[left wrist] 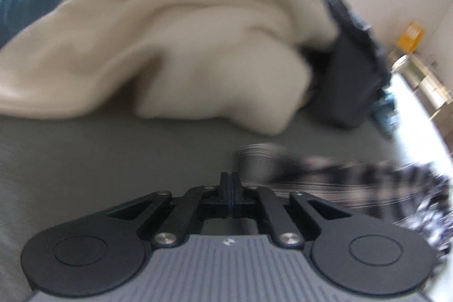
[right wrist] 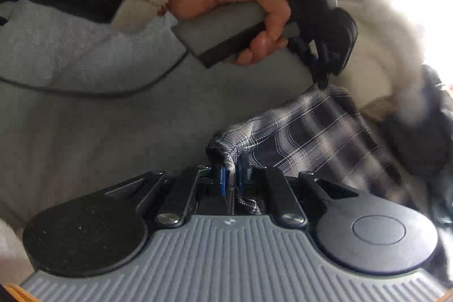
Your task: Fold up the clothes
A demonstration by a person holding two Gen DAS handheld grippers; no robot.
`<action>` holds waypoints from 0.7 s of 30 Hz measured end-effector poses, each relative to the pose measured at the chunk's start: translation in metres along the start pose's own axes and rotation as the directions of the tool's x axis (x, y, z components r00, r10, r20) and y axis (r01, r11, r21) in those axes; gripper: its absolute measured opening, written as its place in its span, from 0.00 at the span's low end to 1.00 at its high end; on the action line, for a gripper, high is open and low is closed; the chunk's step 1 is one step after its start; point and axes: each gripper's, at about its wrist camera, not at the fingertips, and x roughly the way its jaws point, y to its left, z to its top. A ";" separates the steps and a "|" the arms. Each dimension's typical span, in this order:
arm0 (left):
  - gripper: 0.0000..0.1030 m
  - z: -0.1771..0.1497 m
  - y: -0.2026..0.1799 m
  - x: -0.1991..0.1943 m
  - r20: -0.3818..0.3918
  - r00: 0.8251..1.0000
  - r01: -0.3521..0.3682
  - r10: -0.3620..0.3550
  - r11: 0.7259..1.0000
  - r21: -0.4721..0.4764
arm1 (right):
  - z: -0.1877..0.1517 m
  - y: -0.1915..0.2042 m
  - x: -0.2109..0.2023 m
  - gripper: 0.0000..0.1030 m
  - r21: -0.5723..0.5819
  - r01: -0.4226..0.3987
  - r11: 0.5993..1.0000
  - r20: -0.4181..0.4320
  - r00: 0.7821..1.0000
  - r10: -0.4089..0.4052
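Right gripper (right wrist: pixel 230 174) jaws clamp plaid shirt (right wrist: pixel 320 132) hem, left gripper (right wrist: pixel 322 82) pinches its far corner w/ jaws closed, cream fleece (right wrist: pixel 382 47) just behind.

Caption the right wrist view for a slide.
Right tool shut on dark blue-and-white plaid fabric garment; left tool pinches its far corner over the grey bedsheet.

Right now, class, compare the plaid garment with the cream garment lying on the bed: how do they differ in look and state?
The plaid garment is dark with pale checked lines; the cream garment is plain and fluffy. The plaid garment is pulled out between the right gripper and the left gripper, both pinching it; nothing holds the cream garment, which lies heaped. Both are unfolded, on the same grey bedcover.
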 end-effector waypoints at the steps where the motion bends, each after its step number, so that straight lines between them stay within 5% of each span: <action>1: 0.01 0.000 0.002 0.001 0.001 1.000 -0.002 0.002 1.000 -0.001 | -0.001 -0.002 0.006 0.06 0.029 -0.010 1.000 -0.009 1.000 0.010; 5: 0.09 -0.001 0.008 0.005 0.006 1.000 -0.008 0.008 1.000 -0.007 | -0.009 -0.020 0.018 0.11 0.199 -0.082 0.977 -0.025 0.996 0.089; 7: 0.21 -0.001 0.011 0.007 0.008 1.000 -0.011 0.011 1.000 -0.010 | -0.012 -0.027 0.015 0.20 0.250 -0.110 0.962 -0.007 0.993 0.115; 9: 0.50 -0.002 0.012 0.006 0.016 1.000 -0.018 0.018 1.000 -0.007 | -0.015 -0.031 0.010 0.32 0.265 -0.122 0.957 0.006 0.992 0.125; 11: 0.58 -0.005 0.008 -0.005 0.043 0.998 -0.040 0.039 0.999 0.016 | -0.016 -0.033 0.003 0.49 0.256 -0.102 0.961 0.014 0.995 0.102; 17: 0.69 -0.015 -0.004 -0.041 0.128 0.987 -0.110 0.099 0.991 0.082 | -0.017 -0.028 -0.029 0.64 0.294 -0.076 0.953 0.087 0.995 0.053; 21: 0.72 -0.025 -0.014 -0.059 0.210 0.973 -0.107 0.095 0.993 0.045 | -0.026 -0.054 -0.043 0.68 0.367 -0.057 0.928 0.119 0.993 0.015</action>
